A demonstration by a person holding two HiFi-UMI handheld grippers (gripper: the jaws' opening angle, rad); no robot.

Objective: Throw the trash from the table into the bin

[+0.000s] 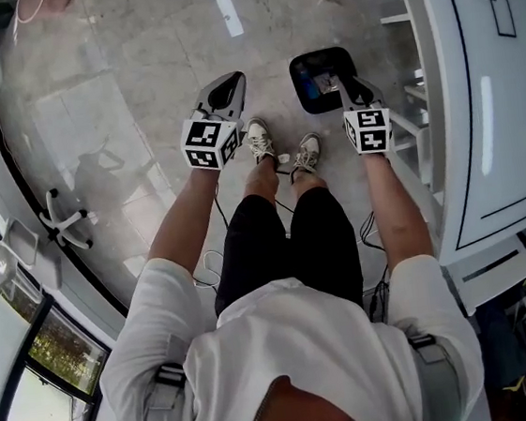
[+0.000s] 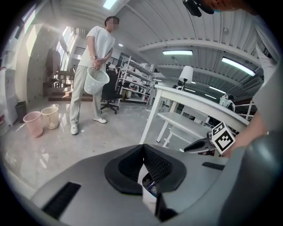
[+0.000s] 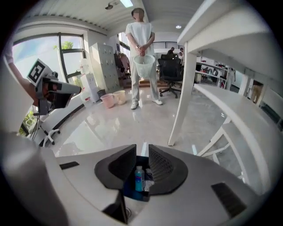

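Observation:
A black bin [image 1: 303,92] stands on the floor by the white table [image 1: 475,86], with a blue bottle [image 3: 139,178] and other scraps inside. My right gripper [image 1: 351,86] hangs over the bin's right side. Seen along its own jaws, the right gripper [image 3: 142,152] is open, nothing is between the pads, and the bin shows through the gap below. My left gripper [image 1: 223,91] hovers over bare floor left of the bin. In its own view the left gripper [image 2: 142,149] is shut, pads meeting, with nothing seen gripped.
My shoes [image 1: 260,139] stand between the two grippers. A person [image 2: 90,70] holding a white mesh basket [image 2: 96,81] stands further off, with a pink bin [image 2: 33,123] and a beige bin [image 2: 50,117] nearby. A chair base [image 1: 66,222] lies at the left.

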